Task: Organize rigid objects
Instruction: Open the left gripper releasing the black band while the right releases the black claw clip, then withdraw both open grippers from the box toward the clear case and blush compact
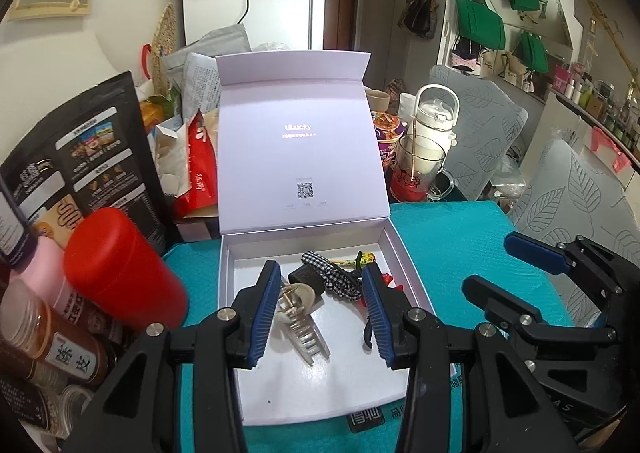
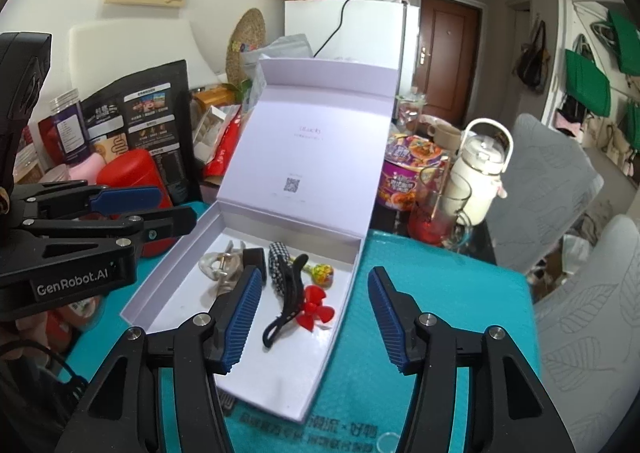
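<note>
An open white gift box [image 1: 320, 393] [image 2: 280, 373] lies on a teal mat, its lid standing upright behind it. Inside lie a silver comb clip [image 1: 306, 333] [image 2: 218, 265], a small black block [image 1: 306, 277], a checkered bow [image 1: 340, 281] [image 2: 278, 257], a black hair claw [image 2: 286, 293], a red propeller-shaped piece [image 2: 314, 311] and a colourful trinket [image 2: 324, 273]. My left gripper [image 1: 320, 273] [image 2: 176, 207] hovers above the box, open with nothing between its pads. My right gripper [image 2: 315, 275] [image 1: 494, 263] hangs over the box's right edge, open and empty.
A red canister [image 1: 120, 269], a black pouch [image 1: 80, 157] and spice jars [image 1: 60, 345] crowd the left. A glass mug [image 1: 420, 173], a white bottle [image 1: 434, 125] and a noodle cup [image 2: 408, 173] stand behind the teal mat [image 1: 460, 245]. Grey chairs [image 2: 560, 181] sit to the right.
</note>
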`<move>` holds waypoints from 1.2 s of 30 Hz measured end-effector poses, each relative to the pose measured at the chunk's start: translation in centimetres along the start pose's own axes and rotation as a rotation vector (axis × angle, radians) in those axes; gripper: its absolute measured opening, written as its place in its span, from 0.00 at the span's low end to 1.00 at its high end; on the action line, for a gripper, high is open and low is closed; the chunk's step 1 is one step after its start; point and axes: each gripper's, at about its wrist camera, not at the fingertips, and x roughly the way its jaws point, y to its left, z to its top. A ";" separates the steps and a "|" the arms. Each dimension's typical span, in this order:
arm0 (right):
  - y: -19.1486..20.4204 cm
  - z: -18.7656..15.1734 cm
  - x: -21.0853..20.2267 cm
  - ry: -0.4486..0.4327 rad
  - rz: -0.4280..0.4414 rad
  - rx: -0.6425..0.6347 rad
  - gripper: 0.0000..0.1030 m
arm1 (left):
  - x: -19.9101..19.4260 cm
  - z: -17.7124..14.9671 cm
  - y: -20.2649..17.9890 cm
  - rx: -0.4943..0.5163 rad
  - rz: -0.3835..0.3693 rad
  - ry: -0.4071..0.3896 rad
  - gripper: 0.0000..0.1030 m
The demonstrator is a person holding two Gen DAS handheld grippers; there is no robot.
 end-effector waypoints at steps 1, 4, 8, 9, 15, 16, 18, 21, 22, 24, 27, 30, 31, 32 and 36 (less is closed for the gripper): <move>0.0 -0.1 -0.4 -0.004 -0.003 -0.001 0.55 | -0.5 -0.1 0.0 -0.003 0.005 -0.007 0.50; -0.2 -0.6 -1.8 -0.011 -0.010 -0.001 0.55 | -2.0 -0.5 -0.3 0.004 0.024 -0.037 0.64; -0.2 -1.5 -3.7 -0.022 -0.021 0.002 0.55 | -3.6 -0.9 -0.8 0.015 0.030 -0.050 0.67; -0.1 -1.7 -4.2 -0.026 -0.023 0.003 0.55 | -4.0 -1.0 -0.9 0.013 0.029 -0.054 0.70; 0.2 -2.9 -6.9 -0.049 -0.033 0.000 0.63 | -6.3 -2.0 -1.5 0.015 0.027 -0.101 0.98; 0.3 -3.2 -7.4 -0.051 -0.037 -0.002 0.64 | -6.6 -2.2 -1.6 0.015 0.029 -0.102 0.98; 0.4 -3.7 -8.2 -0.055 -0.043 -0.004 0.66 | -7.3 -2.7 -1.9 0.018 0.032 -0.103 0.98; 0.6 -4.7 -9.5 -0.064 -0.044 0.000 0.67 | -8.1 -3.6 -2.2 0.025 0.034 -0.104 0.98; 0.8 -5.1 -9.9 -0.064 -0.045 0.002 0.68 | -8.4 -3.9 -2.3 0.029 0.032 -0.103 0.98; 0.9 -5.7 -10.5 -0.061 -0.051 0.003 0.68 | -8.8 -4.6 -2.5 0.029 0.028 -0.103 0.98; 1.0 -6.7 -11.5 -0.057 -0.062 0.007 0.68 | -9.5 -5.8 -2.9 0.030 0.015 -0.103 0.98; 1.1 -7.6 -12.5 -0.059 -0.071 0.013 0.73 | -9.9 -6.8 -3.2 0.037 0.011 -0.095 0.98; 1.2 -7.9 -12.9 -0.061 -0.074 0.015 0.73 | -10.1 -7.1 -3.4 0.040 0.010 -0.092 0.98; 1.2 -8.2 -13.2 -0.062 -0.077 0.017 0.73 | -10.2 -7.4 -3.5 0.041 0.006 -0.091 0.98; 1.4 -9.2 -14.2 -0.064 -0.084 0.021 0.74 | -10.9 -8.5 -3.8 0.038 -0.028 -0.087 0.98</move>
